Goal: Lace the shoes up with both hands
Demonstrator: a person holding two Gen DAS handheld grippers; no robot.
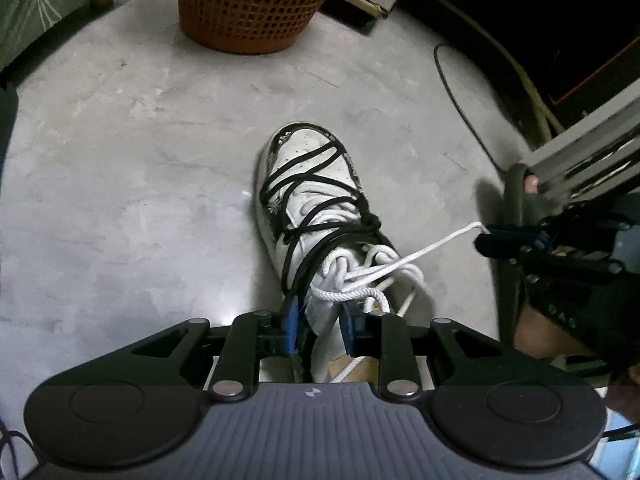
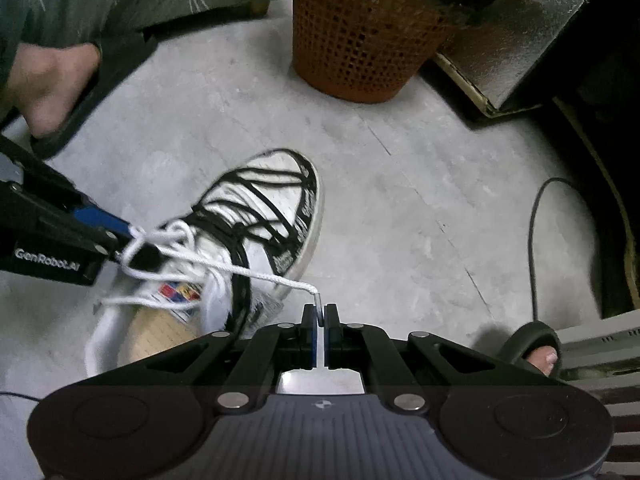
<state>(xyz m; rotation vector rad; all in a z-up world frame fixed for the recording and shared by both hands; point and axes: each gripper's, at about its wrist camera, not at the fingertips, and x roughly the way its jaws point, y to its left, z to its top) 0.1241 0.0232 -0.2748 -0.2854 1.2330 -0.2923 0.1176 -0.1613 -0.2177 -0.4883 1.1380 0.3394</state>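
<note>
The right gripper [image 2: 319, 314] has its jaws pressed almost together on the tip of the white lace [image 2: 256, 272], pinching it just behind the end. From there the lace runs taut, up and to the left across the right wrist view, back to the knotted bundle at the top of the shoe [image 2: 256, 232].

The left gripper [image 1: 320, 320] stands with its jaws partly apart, one blue pad on each side of the shoe's tongue and collar. Loops of white lace lie between and over the pads, but I cannot tell whether the pads actually clamp any of them or the tongue.

The shoe rests on the grey floor [image 1: 120, 160] with its toe pointing away from both grippers, its long axis running roughly straight ahead of the left gripper and slanting up and to the right of the right one. The left gripper is the nearer, right at the ankle opening; the right sits off to the shoe's side, apart from it, joined only by the stretched lace. The coming move likely turns on that line: drawing the end further out sideways should tighten the bundle, provided the left steadies the shoe.

Counted: one shoe, one white lace, one black cord [image 1: 304, 184] criss-crossed over the upper, two grippers, and one orange basket [image 1: 252, 0] beyond the toe.
</note>
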